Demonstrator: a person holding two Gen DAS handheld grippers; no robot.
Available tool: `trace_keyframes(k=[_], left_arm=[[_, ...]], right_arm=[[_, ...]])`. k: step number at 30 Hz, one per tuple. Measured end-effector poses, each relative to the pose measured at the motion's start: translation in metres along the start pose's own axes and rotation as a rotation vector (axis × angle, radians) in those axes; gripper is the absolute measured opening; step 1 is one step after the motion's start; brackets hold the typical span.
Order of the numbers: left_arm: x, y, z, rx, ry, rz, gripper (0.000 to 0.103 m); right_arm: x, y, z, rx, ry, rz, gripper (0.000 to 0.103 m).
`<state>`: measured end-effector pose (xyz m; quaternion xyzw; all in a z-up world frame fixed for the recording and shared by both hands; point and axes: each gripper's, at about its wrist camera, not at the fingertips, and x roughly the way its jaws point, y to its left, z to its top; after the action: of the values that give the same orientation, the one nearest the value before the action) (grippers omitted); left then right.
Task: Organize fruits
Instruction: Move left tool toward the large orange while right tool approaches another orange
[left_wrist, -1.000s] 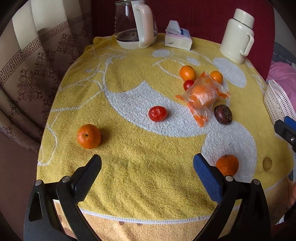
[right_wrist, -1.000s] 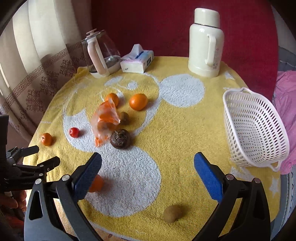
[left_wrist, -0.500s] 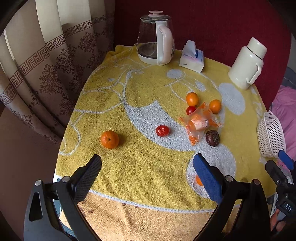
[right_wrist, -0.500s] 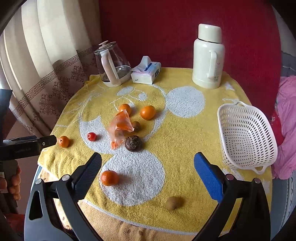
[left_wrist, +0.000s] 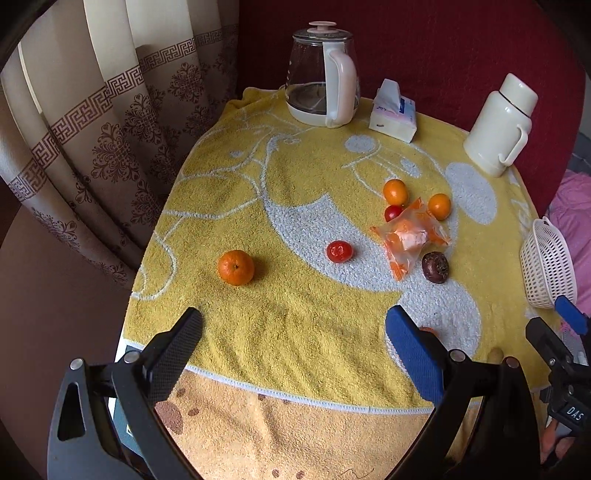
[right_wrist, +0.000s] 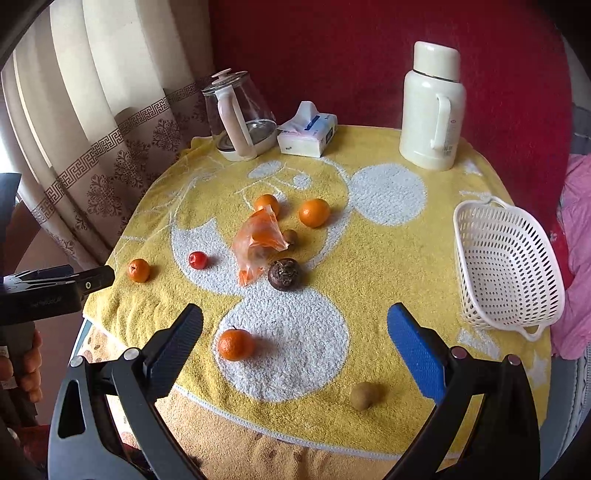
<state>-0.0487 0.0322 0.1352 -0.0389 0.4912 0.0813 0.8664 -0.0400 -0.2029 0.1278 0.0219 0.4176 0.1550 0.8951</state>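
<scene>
Several fruits lie on a yellow towel (left_wrist: 295, 314) over a round table. In the left wrist view I see a mandarin (left_wrist: 235, 267), a red tomato (left_wrist: 339, 252), a plastic bag of orange pieces (left_wrist: 410, 236), a dark passion fruit (left_wrist: 435, 266) and two oranges (left_wrist: 395, 192). The right wrist view adds a near mandarin (right_wrist: 235, 344), a kiwi (right_wrist: 364, 396) and an empty white basket (right_wrist: 506, 266) at the right. My left gripper (left_wrist: 293, 354) and right gripper (right_wrist: 295, 350) are both open, empty, above the table's near edge.
A glass kettle (left_wrist: 321, 74), a tissue box (left_wrist: 393, 114) and a cream thermos (left_wrist: 498, 125) stand at the back. Curtains (left_wrist: 92, 129) hang at the left, a red backdrop behind, pink cloth (right_wrist: 576, 258) at the right.
Both grippers have pulled back and up from the table, so more of the table and curtain shows. No fruit has moved. Both stay open.
</scene>
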Motion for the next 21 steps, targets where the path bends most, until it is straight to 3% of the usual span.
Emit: trace_keyframes(k=[16, 21], left_arm=[[0.018, 0.019, 0.003, 0.002, 0.021, -0.007, 0.098], [0.030, 0.039, 0.003, -0.041, 0.039, -0.032, 0.098]], right_arm=[[0.014, 0.018, -0.002, -0.021, 0.024, 0.018, 0.101], [0.019, 0.019, -0.004, -0.015, 0.043, 0.018, 0.101]])
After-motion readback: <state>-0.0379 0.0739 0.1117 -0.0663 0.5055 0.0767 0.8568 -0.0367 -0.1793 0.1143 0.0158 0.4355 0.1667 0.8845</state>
